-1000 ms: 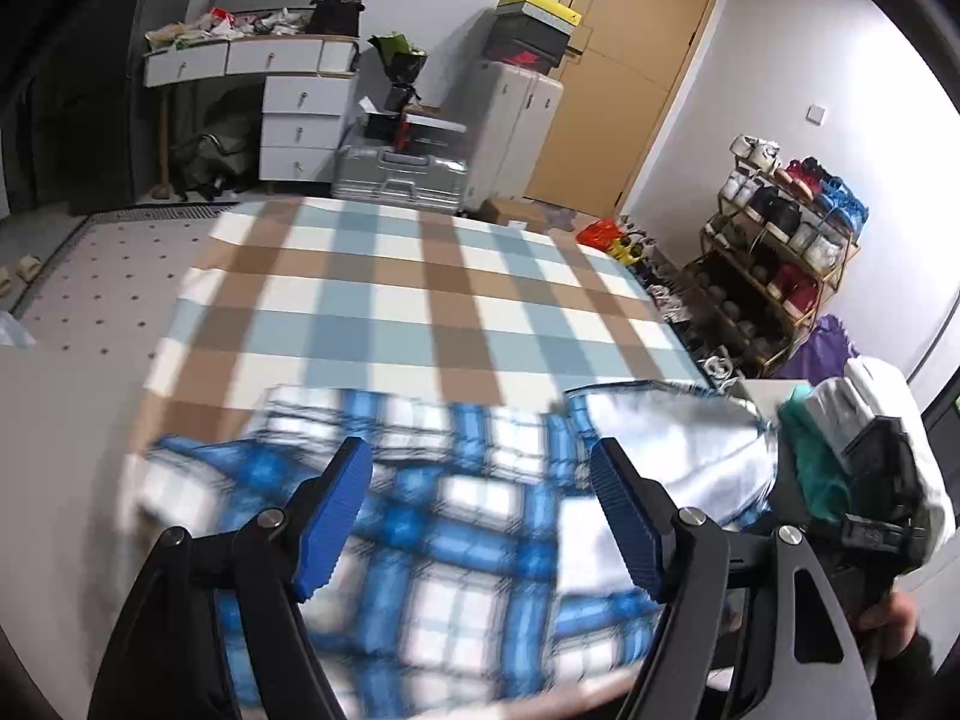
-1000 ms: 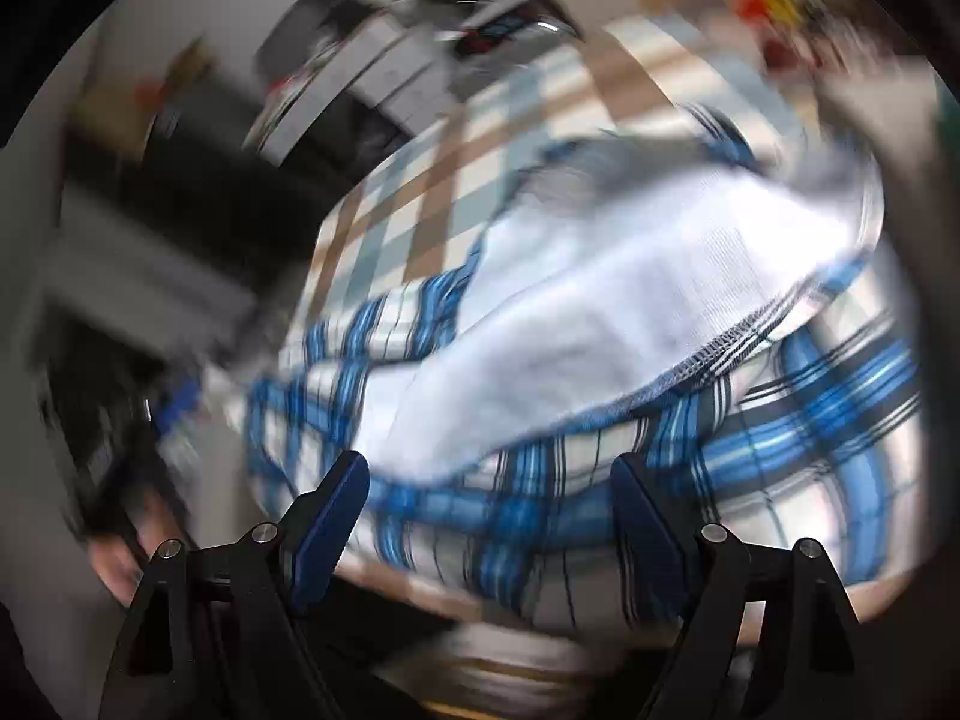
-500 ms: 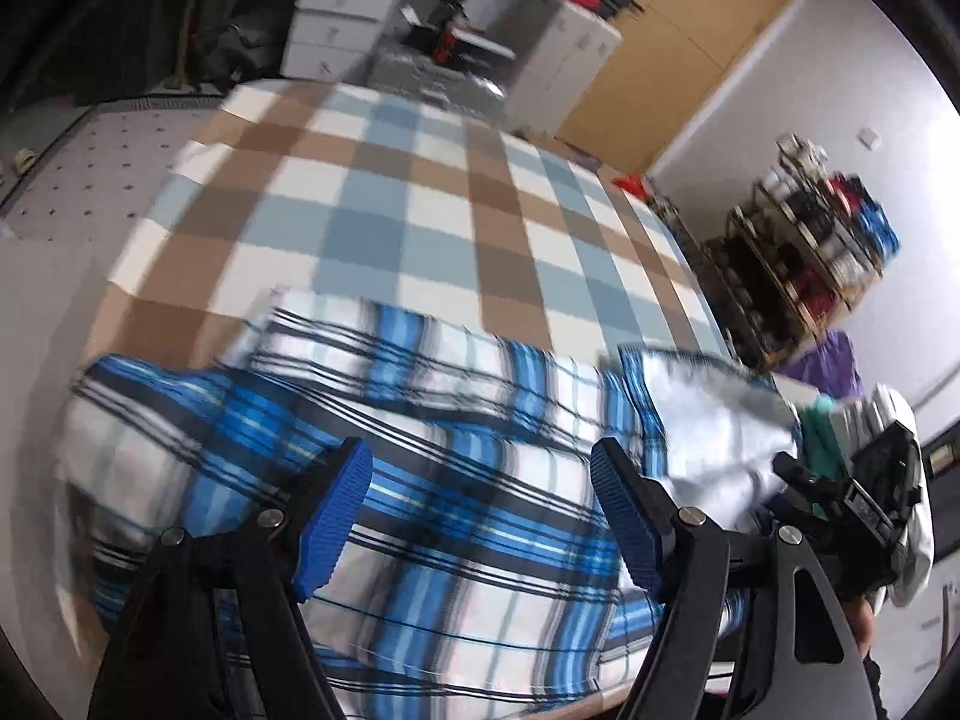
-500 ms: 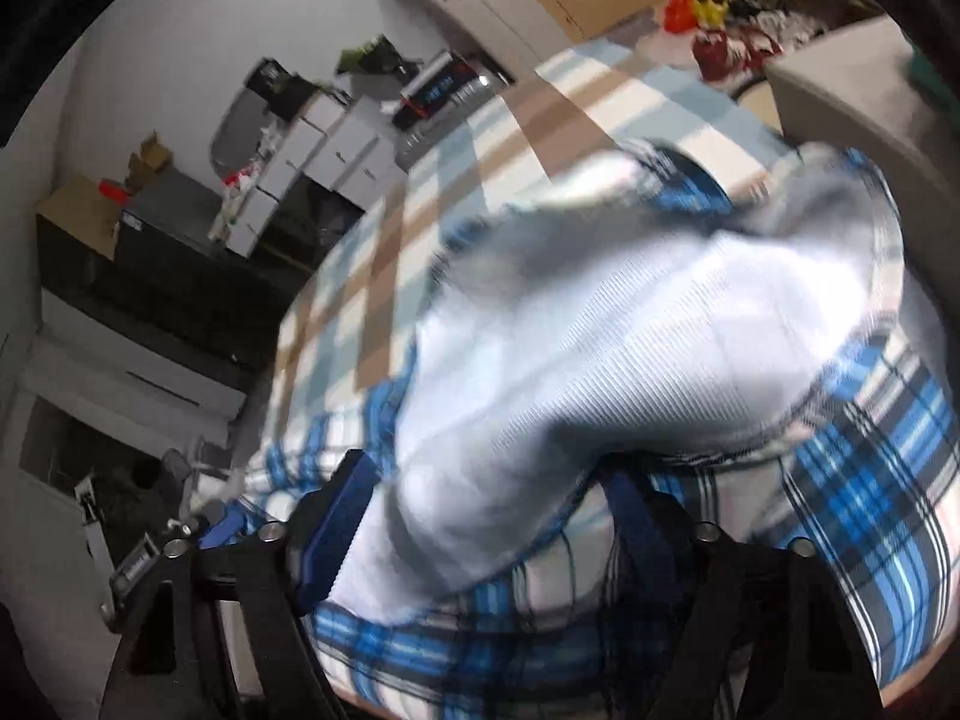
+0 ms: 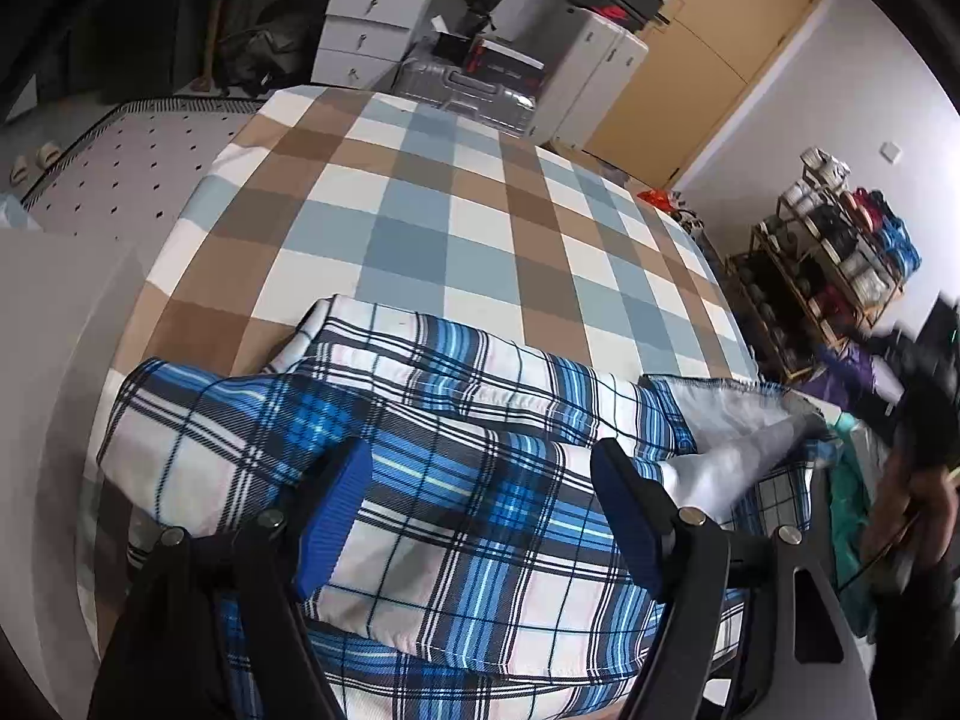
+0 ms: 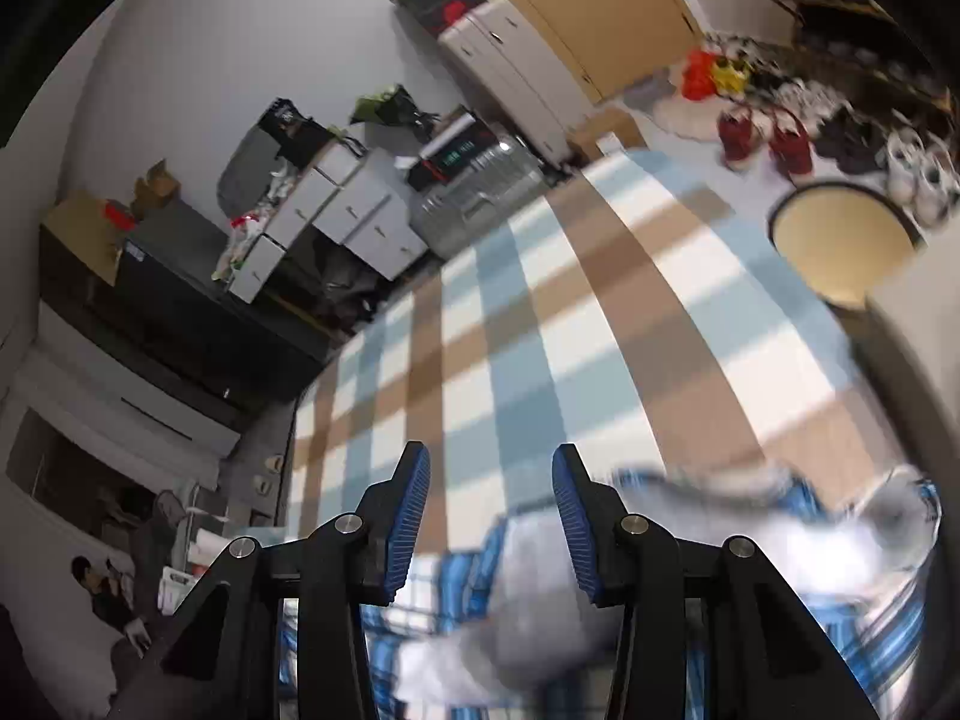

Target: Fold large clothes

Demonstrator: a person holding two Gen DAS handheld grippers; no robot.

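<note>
The left gripper (image 5: 480,498) has its blue-padded jaws standing wide apart, and they press on nothing. It points down over the blue plaid garment (image 5: 456,480), which lies just under and between the fingers without being pinched. The right gripper (image 6: 491,510) has its jaws partly apart and closing at this moment; between the pads only the far bedspread shows, no cloth, so it holds nothing.

The garment lies on the near part of the bed, partly folded, with one thick fold running across it from the left side. Near its right end a pale grey-white inner side (image 5: 738,438) is turned up (the stitched edge is visible along the top of this flap). In the right wrist view the same garment (image 6: 660,570) is at the bottom of the picture, below and to the right of the fingers, and it is blurred there.

Under the garment is the checked bedspread (image 5: 456,222), in brown, light blue and white squares, and most of it beyond the garment is bare. Behind the bed stand a silver suitcase (image 5: 462,90), white drawers (image 5: 366,30) and a wooden door (image 5: 708,54). At the right there is a shoe rack (image 5: 840,252). A round stool (image 6: 840,240) stands beside the bed in the right wrist view.
</note>
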